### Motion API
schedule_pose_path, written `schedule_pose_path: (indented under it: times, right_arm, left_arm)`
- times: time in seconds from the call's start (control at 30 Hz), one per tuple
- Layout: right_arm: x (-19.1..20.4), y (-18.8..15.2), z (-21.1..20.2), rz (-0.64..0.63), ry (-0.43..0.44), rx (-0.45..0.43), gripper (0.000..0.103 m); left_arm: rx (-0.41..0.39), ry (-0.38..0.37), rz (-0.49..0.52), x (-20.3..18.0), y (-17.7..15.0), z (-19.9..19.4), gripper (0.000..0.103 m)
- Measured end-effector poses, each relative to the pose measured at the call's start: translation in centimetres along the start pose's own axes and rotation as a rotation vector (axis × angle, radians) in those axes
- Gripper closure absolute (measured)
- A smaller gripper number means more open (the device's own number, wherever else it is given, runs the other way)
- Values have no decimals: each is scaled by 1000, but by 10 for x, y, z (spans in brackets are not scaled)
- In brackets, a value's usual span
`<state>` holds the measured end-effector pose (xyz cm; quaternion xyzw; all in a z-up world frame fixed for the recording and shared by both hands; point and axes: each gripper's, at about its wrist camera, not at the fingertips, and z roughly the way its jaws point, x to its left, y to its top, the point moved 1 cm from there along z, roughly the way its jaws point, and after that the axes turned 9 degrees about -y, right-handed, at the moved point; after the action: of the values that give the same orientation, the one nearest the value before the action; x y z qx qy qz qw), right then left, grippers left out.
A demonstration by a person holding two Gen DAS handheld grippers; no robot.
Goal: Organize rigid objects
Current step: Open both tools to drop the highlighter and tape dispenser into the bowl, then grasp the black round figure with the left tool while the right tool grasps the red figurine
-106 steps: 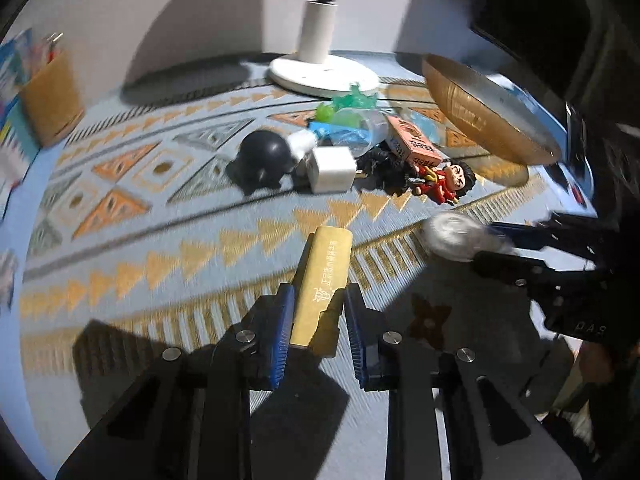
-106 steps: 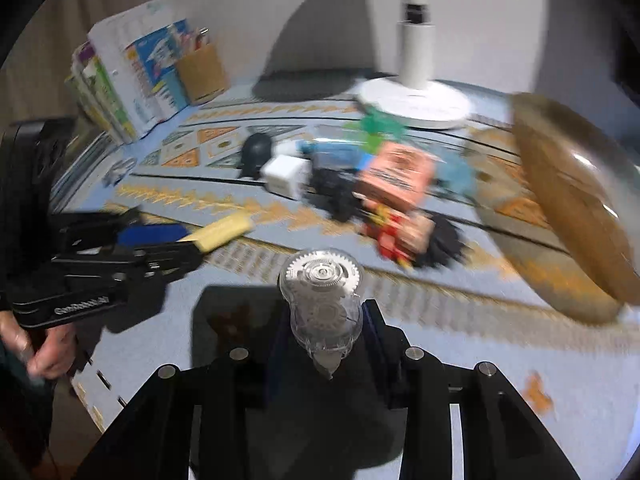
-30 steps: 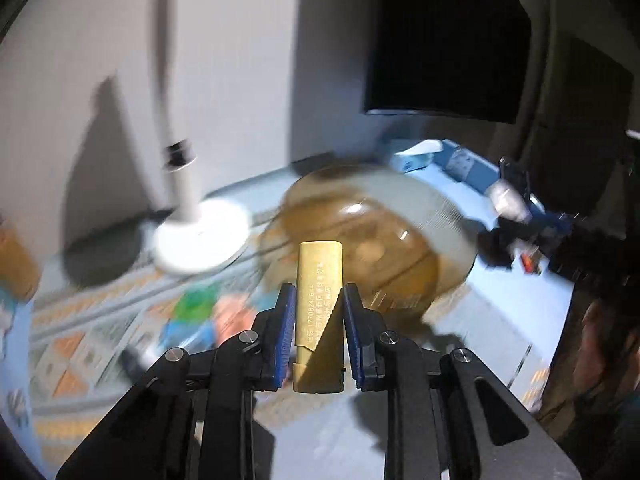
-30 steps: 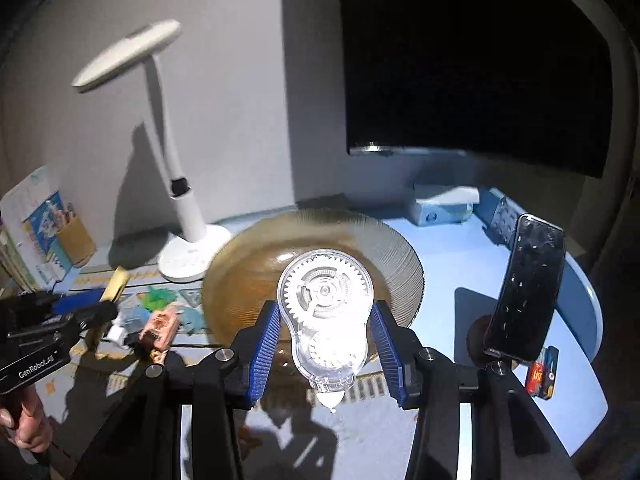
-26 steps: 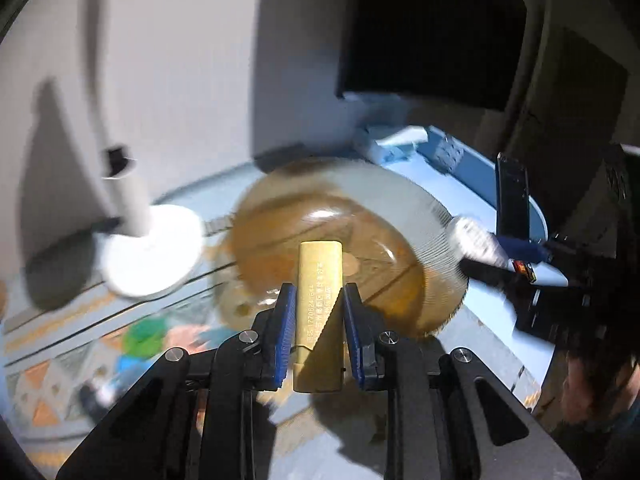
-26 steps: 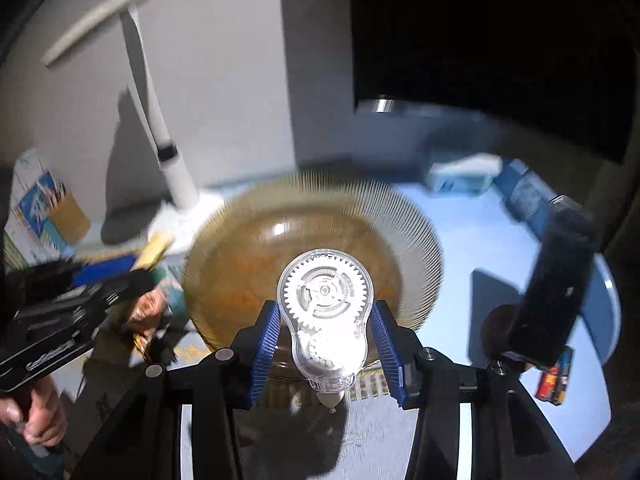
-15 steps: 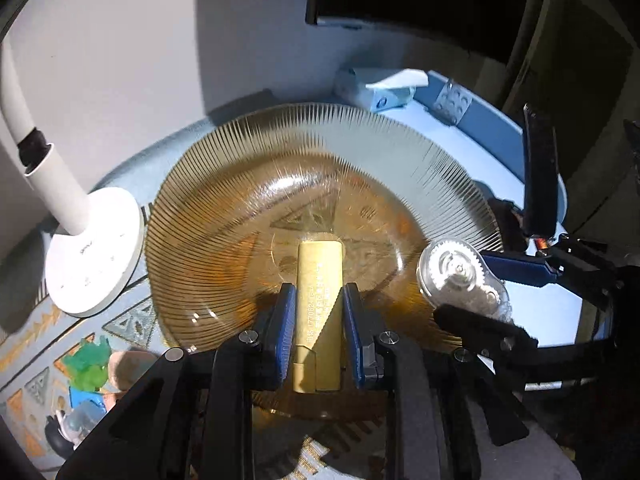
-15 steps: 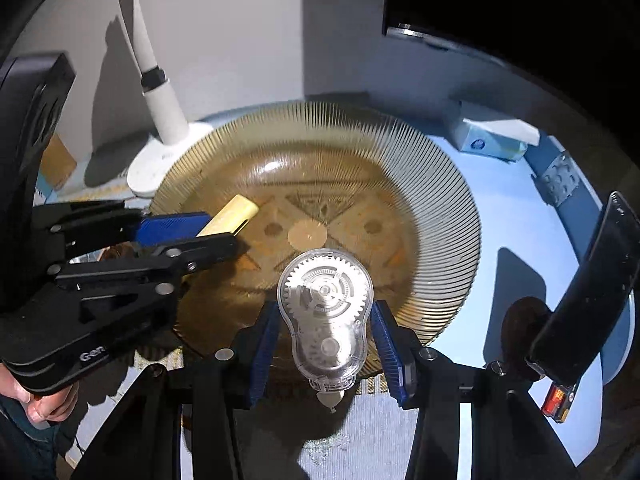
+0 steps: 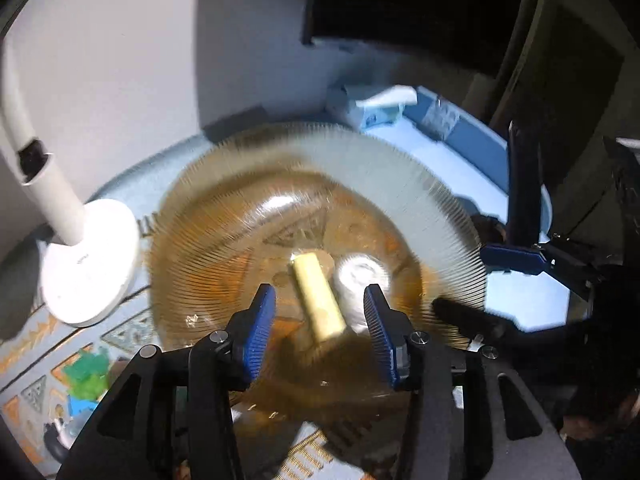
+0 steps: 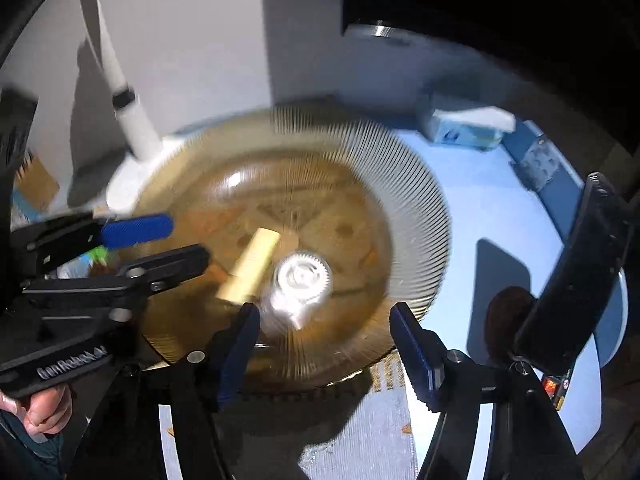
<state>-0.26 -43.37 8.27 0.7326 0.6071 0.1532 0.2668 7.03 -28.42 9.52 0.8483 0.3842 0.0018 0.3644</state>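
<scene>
Both your tools hang over the dish point(image 9: 400, 168), left tool point(image 9: 320, 332) and right tool point(image 10: 324, 344) opening and gripping nothing; the bar point(image 9: 318, 300) and gear case point(image 10: 300, 284) lie mid-dish, touching, presumably dropped there to gather them.

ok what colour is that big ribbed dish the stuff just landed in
Amber-brown glass dish with fine radial ribs at the rim; clearest in the right wrist view.

This looks like a desk in a home. A white desk lamp point(image 9: 76, 248) stands beside a big glass plate point(image 9: 400, 184). Behind the plate are a tissue box point(image 10: 464, 126) and a dark screen point(image 10: 500, 4).
</scene>
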Motion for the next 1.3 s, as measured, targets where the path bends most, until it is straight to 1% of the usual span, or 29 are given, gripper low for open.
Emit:
schedule_pose_path:
  times: [0.13,0.3,0.33,0.4,0.47,0.5,0.53,0.57,0.6,0.7,0.73,0.8,0.87,0.93,1.0,1.07,1.13,1.2,1.3]
  right_arm:
    - [-5,0,-39,48,10,-116,37]
    - [6,-4,-84,57,72,-202,37]
    - [9,-4,-92,50,81,-217,37]
    - [19,-5,-112,33,101,-251,37]
    - [30,-7,-135,16,126,-294,37]
    - [36,-8,-147,7,142,-315,37]
    - [43,-9,-160,-3,163,-339,37]
    - [49,-10,-170,-11,180,-357,37]
    - [55,-11,-178,-19,198,-374,37]
    - [79,-17,-198,-52,243,-414,37]
    - [89,-20,-201,-66,255,-422,37]
    - [106,-24,-201,-89,278,-419,37]
    - [121,-27,-196,-109,295,-401,37]
    - [135,-31,-187,-122,308,-376,37]
    - [147,-34,-170,-127,321,-333,37]
    - [157,-39,-149,-133,333,-278,37]
    - [166,-46,-123,-137,339,-218,37]
    - [171,-53,-99,-139,355,-163,37]
    - [180,-61,-57,-142,372,-64,37]
  left_arm:
    - [-111,-9,-9,7,-7,-55,60]
    - [-214,46,-37,15,-28,-126,60]
    - [-243,66,-42,16,-34,-147,60]
    - [-282,95,-44,18,-40,-174,60]
    - [-328,141,-49,18,-51,-207,57]
    - [-357,162,-55,19,-58,-226,49]
    - [-379,176,-61,20,-63,-240,30]
    - [-412,193,-69,21,-70,-256,22]
    - [-450,210,-73,22,-79,-272,19]
    - [-494,261,-60,23,-100,-305,19]
    - [-514,296,-63,25,-110,-317,19]
    - [-529,329,-76,31,-122,-330,19]
    - [-534,354,-96,43,-137,-339,19]
    - [-517,381,-121,60,-148,-337,19]
    - [-463,391,-146,82,-161,-323,19]
    - [-400,377,-158,106,-176,-304,19]
    - [-315,373,-181,134,-190,-276,19]
    - [-235,341,-211,159,-200,-248,19]
    - [-154,276,-233,184,-207,-208,19]
